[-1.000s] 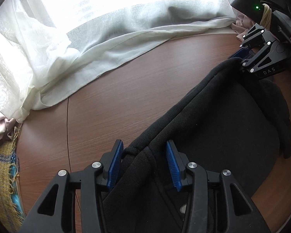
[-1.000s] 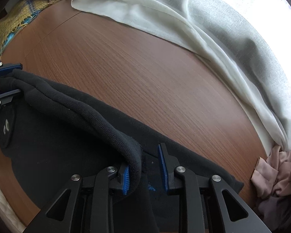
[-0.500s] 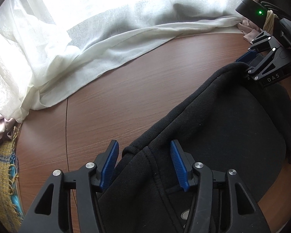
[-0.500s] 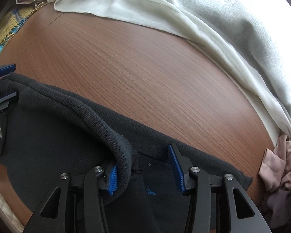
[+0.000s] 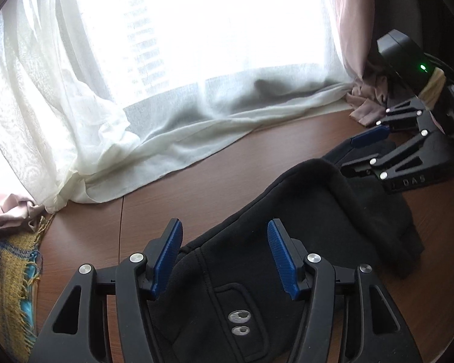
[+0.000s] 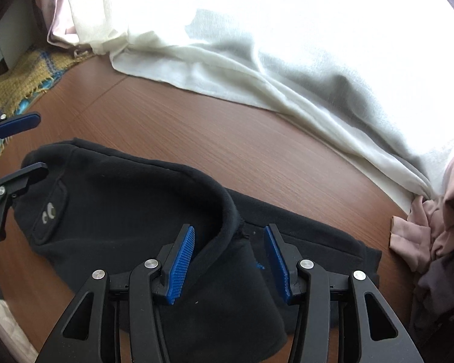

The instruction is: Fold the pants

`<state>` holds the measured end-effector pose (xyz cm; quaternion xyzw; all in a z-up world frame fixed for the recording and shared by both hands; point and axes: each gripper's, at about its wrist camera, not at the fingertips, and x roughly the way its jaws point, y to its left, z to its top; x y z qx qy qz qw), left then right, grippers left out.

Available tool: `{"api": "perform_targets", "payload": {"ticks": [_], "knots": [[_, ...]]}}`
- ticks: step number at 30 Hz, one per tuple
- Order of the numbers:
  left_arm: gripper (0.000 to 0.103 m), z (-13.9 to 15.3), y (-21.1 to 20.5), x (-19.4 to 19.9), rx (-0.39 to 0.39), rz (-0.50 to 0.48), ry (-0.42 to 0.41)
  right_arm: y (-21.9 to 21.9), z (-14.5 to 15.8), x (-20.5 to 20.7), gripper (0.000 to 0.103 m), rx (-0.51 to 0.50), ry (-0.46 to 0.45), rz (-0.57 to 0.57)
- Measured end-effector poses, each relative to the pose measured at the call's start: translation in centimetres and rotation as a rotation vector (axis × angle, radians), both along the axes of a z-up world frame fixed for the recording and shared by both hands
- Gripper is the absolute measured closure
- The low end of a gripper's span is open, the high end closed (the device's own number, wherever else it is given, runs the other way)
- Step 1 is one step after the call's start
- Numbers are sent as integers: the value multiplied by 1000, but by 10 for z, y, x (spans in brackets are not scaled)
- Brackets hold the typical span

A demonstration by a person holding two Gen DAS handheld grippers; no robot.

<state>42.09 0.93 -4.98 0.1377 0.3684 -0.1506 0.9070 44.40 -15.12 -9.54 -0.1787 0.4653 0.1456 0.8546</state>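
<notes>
The black pants [image 5: 302,211] lie folded on the brown wooden table [image 5: 196,187], with two metal snaps [image 5: 239,322] facing up. My left gripper [image 5: 224,254] is open above the fold's left end, its blue pads clear of the cloth. My right gripper [image 6: 230,260] is open over the fold's right end, where the rolled edge [image 6: 221,199] rises between its fingers. Each gripper shows in the other's view: the right one [image 5: 366,151] at the far right, the left one [image 6: 24,142] at the far left.
A white sheer curtain [image 5: 166,115] drapes onto the far side of the table [image 6: 227,139]. A yellow woven cloth [image 5: 6,287] lies at the left edge. A pink crumpled cloth [image 6: 420,233] lies at the right edge.
Both grippers opened wider, let go of the folded edge and drew back and up. The pants settled flat on the table.
</notes>
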Motion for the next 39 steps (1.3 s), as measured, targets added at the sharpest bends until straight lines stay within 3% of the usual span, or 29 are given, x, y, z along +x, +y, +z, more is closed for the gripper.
{"api": "perform_targets", "payload": {"ticks": [6,12,15,26,31,39], "knots": [[45,21,-1,-18,-129,22,-10,-9,32,-48,55,108,-134,-26],[41,34,-8,-42,-208,52,-26,-14,52,-94,55,220,-230,-91],[40,30,-13,-52,-196,68,-21,-18,50,-117,55,233,-269,-137],[38,-1,-29,-87,-134,109,-8,-31,0,-164,55,244,-235,-183],[38,-19,-33,-95,-134,129,45,-30,-17,-174,55,227,-233,-182],[38,-52,-46,-96,-112,126,152,-17,-47,-182,55,111,-248,-128]]}}
